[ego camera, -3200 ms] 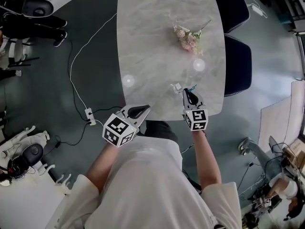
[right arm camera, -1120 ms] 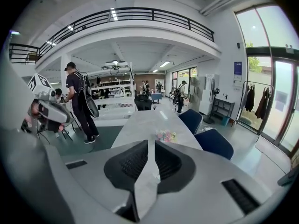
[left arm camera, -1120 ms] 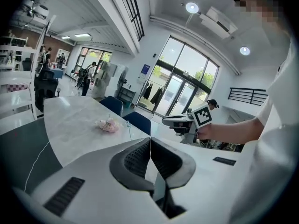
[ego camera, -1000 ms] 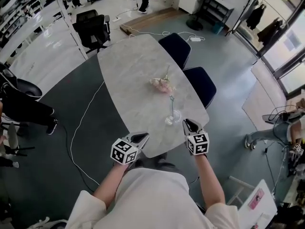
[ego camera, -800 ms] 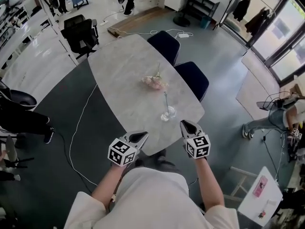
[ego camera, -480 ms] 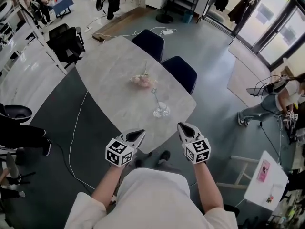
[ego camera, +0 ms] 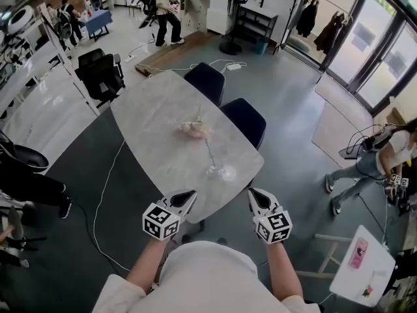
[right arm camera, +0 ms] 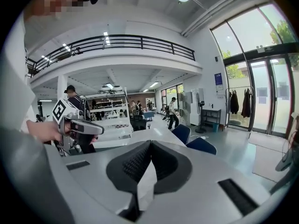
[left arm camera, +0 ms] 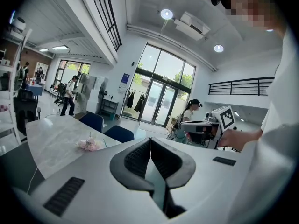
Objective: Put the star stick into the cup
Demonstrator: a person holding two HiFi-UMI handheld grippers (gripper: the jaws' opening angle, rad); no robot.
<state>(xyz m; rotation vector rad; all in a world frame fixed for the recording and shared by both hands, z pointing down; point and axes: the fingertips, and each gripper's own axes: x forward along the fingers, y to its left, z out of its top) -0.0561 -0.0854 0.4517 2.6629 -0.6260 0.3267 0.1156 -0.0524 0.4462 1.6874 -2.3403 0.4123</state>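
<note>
On the near end of the marble table (ego camera: 156, 116) stands a clear glass cup (ego camera: 215, 171), with the thin star stick (ego camera: 208, 150) leaning up out of it. Both grippers are held off the table's near edge, well short of the cup. My left gripper (ego camera: 188, 195) is shut and holds nothing, with its jaws meeting (left arm camera: 150, 141). My right gripper (ego camera: 255, 193) is also shut and empty (right arm camera: 150, 143). The left gripper view shows the right gripper (left arm camera: 205, 125) to its right. The right gripper view shows the left gripper (right arm camera: 81, 125) to its left.
A bunch of pink flowers (ego camera: 194, 130) lies on the table beyond the cup, also seen as pink flowers (left arm camera: 88, 144). Two dark blue chairs (ego camera: 242, 119) stand at the table's right side. A white cable (ego camera: 107, 175) runs over the floor on the left. People stand further off.
At first my right gripper was at the cup with the stick. Since then both grippers have drawn back off the table, and the stick stays in the cup as the view pulls away.
</note>
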